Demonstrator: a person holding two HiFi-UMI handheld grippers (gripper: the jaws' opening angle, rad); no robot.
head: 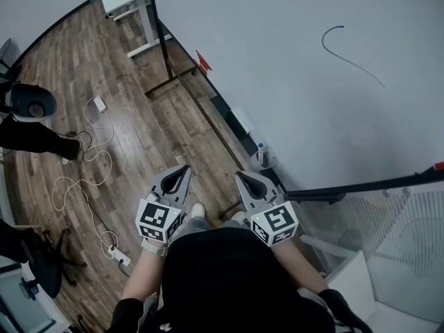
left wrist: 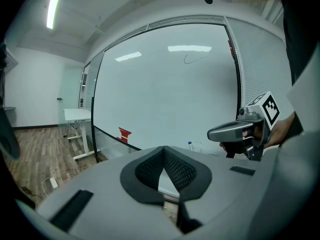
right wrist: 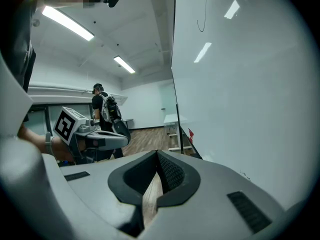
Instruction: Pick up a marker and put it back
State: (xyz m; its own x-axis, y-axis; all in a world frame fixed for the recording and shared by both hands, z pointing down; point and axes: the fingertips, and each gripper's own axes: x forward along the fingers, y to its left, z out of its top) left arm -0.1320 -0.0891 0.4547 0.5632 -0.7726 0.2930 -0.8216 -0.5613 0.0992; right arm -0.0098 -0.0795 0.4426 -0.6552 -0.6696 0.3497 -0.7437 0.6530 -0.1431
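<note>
- My left tongs (head: 183, 168) are clenched tight with nothing between the jaws; in the left gripper view the dark pads meet at the tip.
- My right tongs (head: 240, 176) are clenched too, and empty (only a sliver of floor shows through the gap below the pads).
- I hold both pairs close to my body, side by side but apart, tips pointing away from me toward the base of the whiteboard (head: 277, 68).
- The marker (head: 260, 148), as best I can make it out, is the small blue-capped thing standing upright in a pale holder (head: 266, 159) at the whiteboard's lower edge. It is ahead of my right tongs and neither pair touches it.
- A thin blue line (head: 347, 57) curves across the upper part of the board.
- A small red piece (head: 202, 62) sits farther along the board's lower edge, well away from the marker (I cannot tell what it is).
- Below me is a wooden floor (head: 132, 123), with a white cable (head: 87, 193) looping over it to my left.
- In the right gripper view a person (right wrist: 102, 111) carrying a backpack stands farther back in the room.
</note>
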